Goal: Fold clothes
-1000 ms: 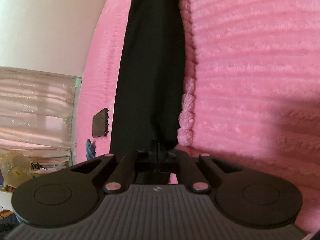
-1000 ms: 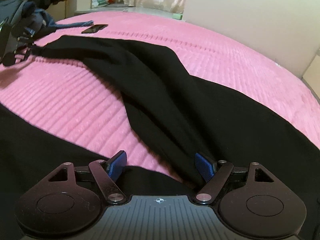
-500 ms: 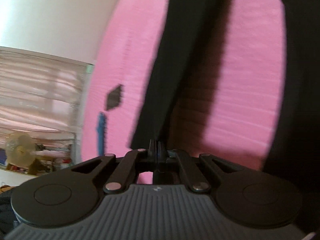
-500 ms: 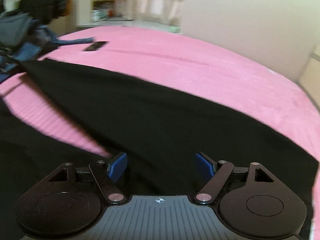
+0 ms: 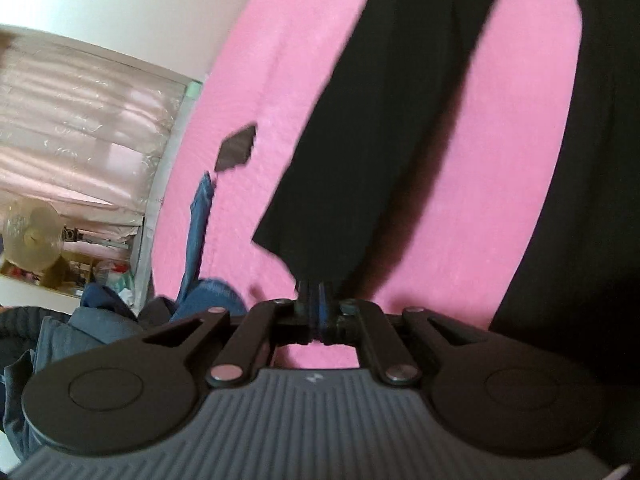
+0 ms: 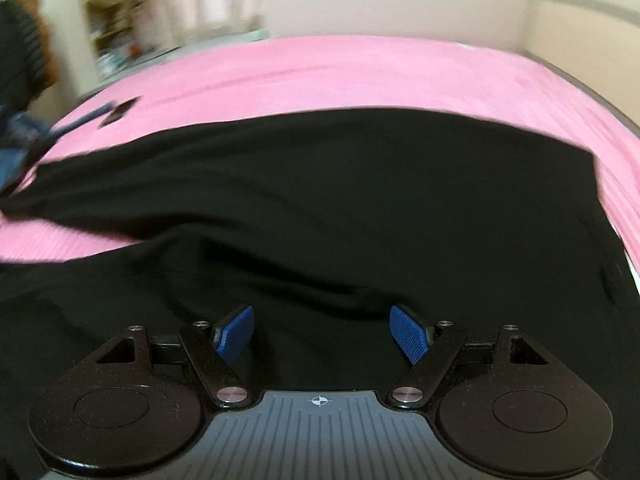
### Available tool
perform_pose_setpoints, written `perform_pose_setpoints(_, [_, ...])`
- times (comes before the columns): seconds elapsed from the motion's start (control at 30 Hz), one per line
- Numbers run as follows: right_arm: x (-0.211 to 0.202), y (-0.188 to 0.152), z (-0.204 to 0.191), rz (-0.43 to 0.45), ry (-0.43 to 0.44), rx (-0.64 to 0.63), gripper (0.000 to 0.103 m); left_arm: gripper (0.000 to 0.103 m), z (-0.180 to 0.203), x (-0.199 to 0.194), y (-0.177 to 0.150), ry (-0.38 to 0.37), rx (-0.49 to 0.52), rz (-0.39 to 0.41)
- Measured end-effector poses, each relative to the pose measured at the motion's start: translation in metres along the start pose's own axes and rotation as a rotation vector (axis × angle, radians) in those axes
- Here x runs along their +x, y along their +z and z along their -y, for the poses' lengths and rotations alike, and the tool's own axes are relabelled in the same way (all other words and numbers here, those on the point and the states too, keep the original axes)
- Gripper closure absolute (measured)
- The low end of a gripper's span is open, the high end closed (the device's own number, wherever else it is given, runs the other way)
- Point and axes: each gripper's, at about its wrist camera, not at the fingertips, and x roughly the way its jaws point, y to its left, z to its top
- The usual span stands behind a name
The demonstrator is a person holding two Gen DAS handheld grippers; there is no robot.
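Item: black garment (image 6: 360, 200), spread across the pink bed (image 6: 360, 76), centre frame. Our left hand-held gripper (image 5: 315, 300) pinches its sleeve end, apparently just easing. Our right hand-held gripper (image 6: 322, 334) stands apart over the cloth. We should carry the sleeve taut and lay it flat.

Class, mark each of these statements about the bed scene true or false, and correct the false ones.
1. The left hand-held gripper is shut on the black garment. True.
2. The right hand-held gripper is shut. False: its blue pads stand wide apart above the black cloth.
3. The bed cover is pink. True.
4. A small dark flat object lies on top of the black garment. False: it lies on the pink cover, apart from the garment.
5. Blue denim lies near the bed's edge. True.
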Motion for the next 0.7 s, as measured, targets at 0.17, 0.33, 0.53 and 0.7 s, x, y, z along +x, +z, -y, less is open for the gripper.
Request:
perform_pose_setpoints(0.17, [-0.017,-0.002,0.004,0.055,-0.025,0.06,0.025,0.095,0.028,-0.043,0.073,-0.106,-0.043,0.179])
perform_pose_setpoints(0.33, [-0.023,0.001,0.013,0.068,-0.036,0.087,0.025,0.091,0.073,-0.072,0.156,-0.276,-0.113,0.35])
perform_pose_setpoints(0.53, [-0.022,-0.003,0.034,0.024,-0.146,0.164,0.025,0.089,0.126,-0.068,0.204,-0.417,-0.122,0.347])
perform_pose_setpoints(0.7, [-0.057,-0.025,0.011,0.039,-0.097,0.113,0.025,0.083,0.142,-0.076,0.161,-0.405,-0.217,0.233])
